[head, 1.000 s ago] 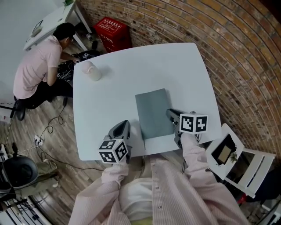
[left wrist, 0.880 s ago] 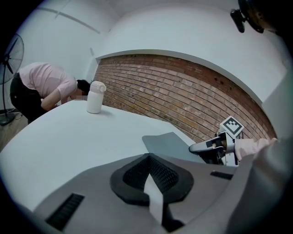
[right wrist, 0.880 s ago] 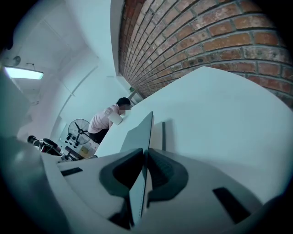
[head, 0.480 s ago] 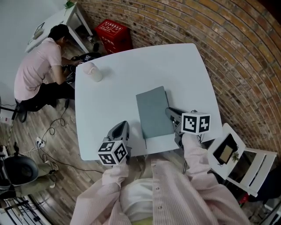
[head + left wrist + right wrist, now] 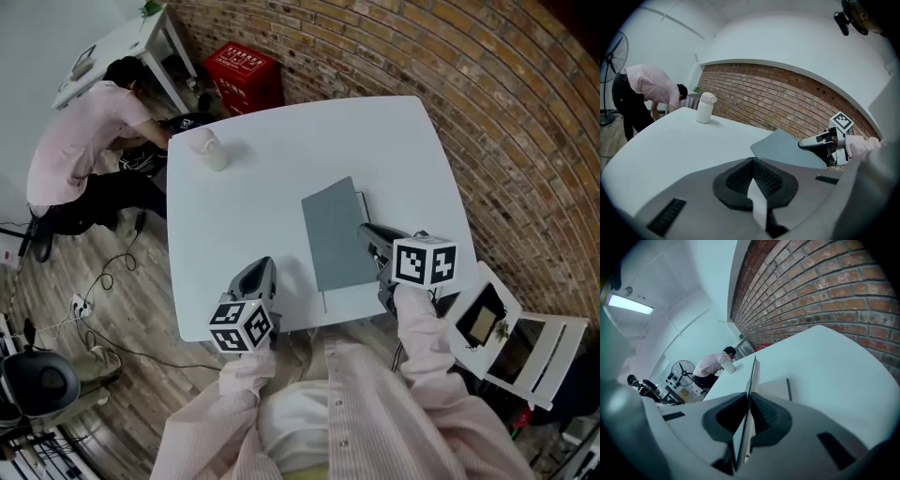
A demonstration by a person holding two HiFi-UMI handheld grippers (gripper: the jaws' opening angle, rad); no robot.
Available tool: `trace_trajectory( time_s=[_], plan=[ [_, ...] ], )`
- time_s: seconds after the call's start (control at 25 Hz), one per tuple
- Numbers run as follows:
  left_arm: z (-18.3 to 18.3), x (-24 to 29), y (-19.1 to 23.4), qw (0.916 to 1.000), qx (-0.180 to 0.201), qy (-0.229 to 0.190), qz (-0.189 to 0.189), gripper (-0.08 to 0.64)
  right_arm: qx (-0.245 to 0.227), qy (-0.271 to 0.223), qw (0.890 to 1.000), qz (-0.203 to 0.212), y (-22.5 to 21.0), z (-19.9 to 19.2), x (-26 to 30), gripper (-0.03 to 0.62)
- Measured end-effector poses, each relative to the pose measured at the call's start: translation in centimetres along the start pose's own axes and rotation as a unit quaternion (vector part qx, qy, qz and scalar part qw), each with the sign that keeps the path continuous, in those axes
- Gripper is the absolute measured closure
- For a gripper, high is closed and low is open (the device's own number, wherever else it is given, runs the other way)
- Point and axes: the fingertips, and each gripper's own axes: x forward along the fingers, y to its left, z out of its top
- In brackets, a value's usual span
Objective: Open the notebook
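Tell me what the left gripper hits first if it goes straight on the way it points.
Most likely the bare white tabletop: the left gripper tilts down at open table, with the lifted grey notebook cover off to its right. Depth is hard to judge.

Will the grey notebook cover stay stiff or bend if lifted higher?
Probably fairly stiff: the cover looks flat while the right gripper pinches one edge. Likely light, so the notebook might slide on the smooth table.
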Motion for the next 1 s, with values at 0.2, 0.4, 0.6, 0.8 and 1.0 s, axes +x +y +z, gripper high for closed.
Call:
trace_trajectory(
  time_s=[0.2,0.4,0.6,0.8,1.0],
  plan=[
    [0.6,-1.5,1.8,0.9999,-0.001,-0.006,-0.009,0.568,-0.016,-0.008,1.000,-0.024,1.9,0.6,0.0,0.560],
    [2.0,-3.4,3.8,0.9994,0.032,-0.009,-0.014,0.568,-0.031,-0.017,0.998,-0.060,4.0,1.0,0.3,0.560],
    [2.1,-4.5,5.1,0.9992,0.024,-0.009,-0.031,0.568,-0.045,-0.017,0.995,-0.090,6.0,1.1,0.9,0.560],
    [2.4,-5.2,5.9,0.9987,0.025,-0.010,-0.043,0.568,-0.059,-0.015,0.993,-0.105,7.6,1.0,1.3,0.560],
    [3.0,-6.1,7.2,0.9987,0.022,-0.014,-0.043,0.568,-0.070,-0.012,0.991,-0.116,8.9,1.1,1.9,0.560]
  ],
)
